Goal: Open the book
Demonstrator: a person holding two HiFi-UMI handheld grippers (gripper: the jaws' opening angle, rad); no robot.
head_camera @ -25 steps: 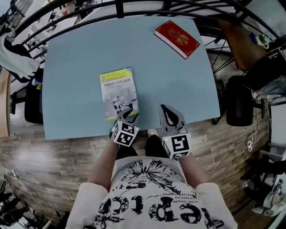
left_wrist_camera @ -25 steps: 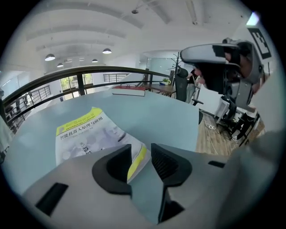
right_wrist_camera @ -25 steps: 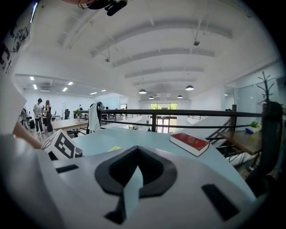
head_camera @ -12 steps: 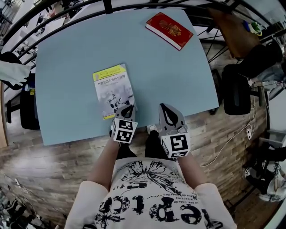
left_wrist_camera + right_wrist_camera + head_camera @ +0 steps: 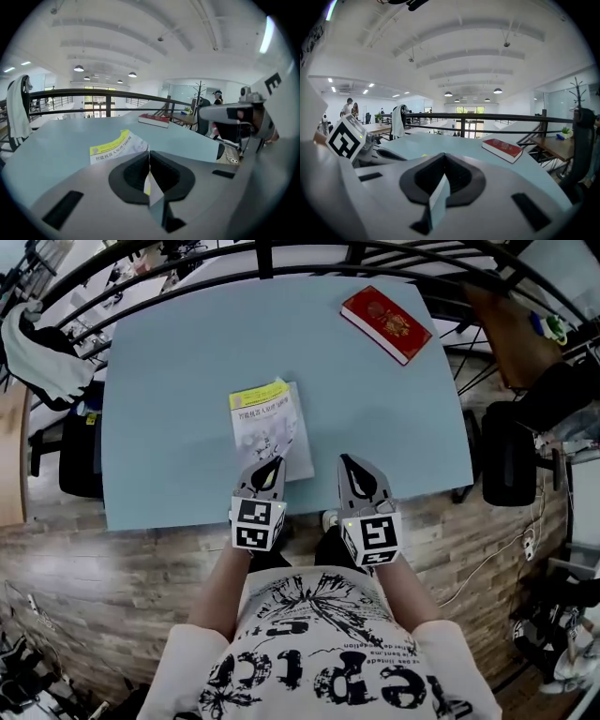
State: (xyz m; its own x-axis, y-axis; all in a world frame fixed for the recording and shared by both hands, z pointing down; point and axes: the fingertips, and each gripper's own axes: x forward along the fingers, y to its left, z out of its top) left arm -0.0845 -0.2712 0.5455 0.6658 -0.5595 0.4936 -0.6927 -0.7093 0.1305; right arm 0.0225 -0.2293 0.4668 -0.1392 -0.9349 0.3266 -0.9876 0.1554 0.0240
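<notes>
A light blue table (image 5: 169, 381) is seen standing on a wood-plank floor (image 5: 112, 596), with a dark railing (image 5: 281, 254) running past its far side. A paperback book (image 5: 267, 427) with a yellow band along its top is found lying on the table close to the front edge, slightly left of centre. A red hardback book (image 5: 386, 324) is noted lying closed at the far right corner, well apart from the paperback. The left gripper (image 5: 269, 468) is positioned at the paperback's near right corner. Its jaws have just been closing and are now pressed together on the thin front cover, which is held sloping up from the table toward them. The right gripper (image 5: 352, 465) is held over the table's front edge just to the right of the paperback and clear of it. Its jaws are brought fully together, and nothing is gripped between them.
</notes>
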